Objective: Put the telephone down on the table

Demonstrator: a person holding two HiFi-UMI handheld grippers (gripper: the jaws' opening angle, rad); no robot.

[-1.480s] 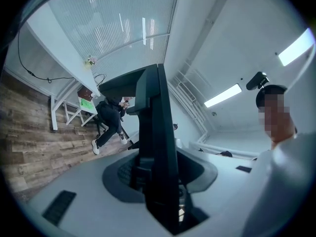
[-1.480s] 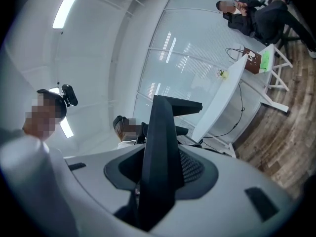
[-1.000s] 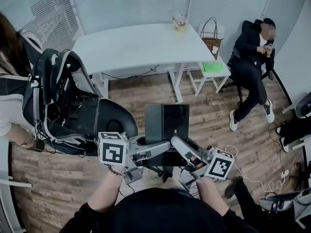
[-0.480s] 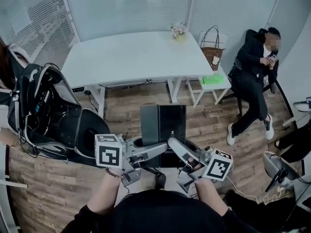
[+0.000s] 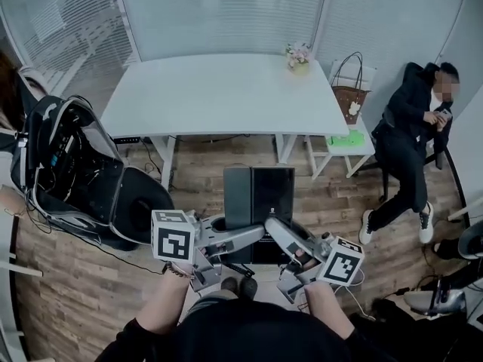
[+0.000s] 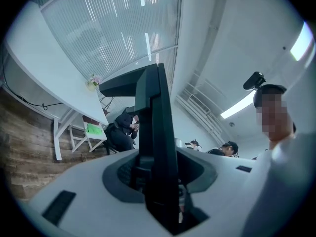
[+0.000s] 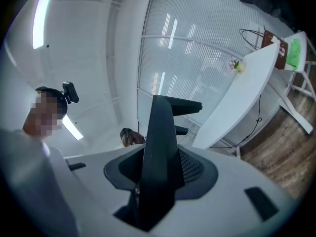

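- Left gripper [image 5: 255, 234] clamped on the telephone's [image 5: 260, 194] near left edge.
- Right gripper [image 5: 273, 228] clamped on its near right edge.
- White tabletop [image 5: 226, 96] far off, well apart.

head cam [image 6: 254, 79]: up on our head, facing forward and steeply down. Left gripper [image 5: 249, 234], right gripper [image 5: 278, 228] and telephone [image 5: 260, 194] sit close below, table [image 5: 226, 89] farther out.
left gripper cam: right behind its jaws, looking along them, rolled sideways. We get the telephone edge-on, super near.
right gripper cam: same deal from the other side, mirrored.
shared: all three catch the telephone, table and flowers [image 5: 299, 55]. Both gripper cams also catch the head cam at the frame edge.
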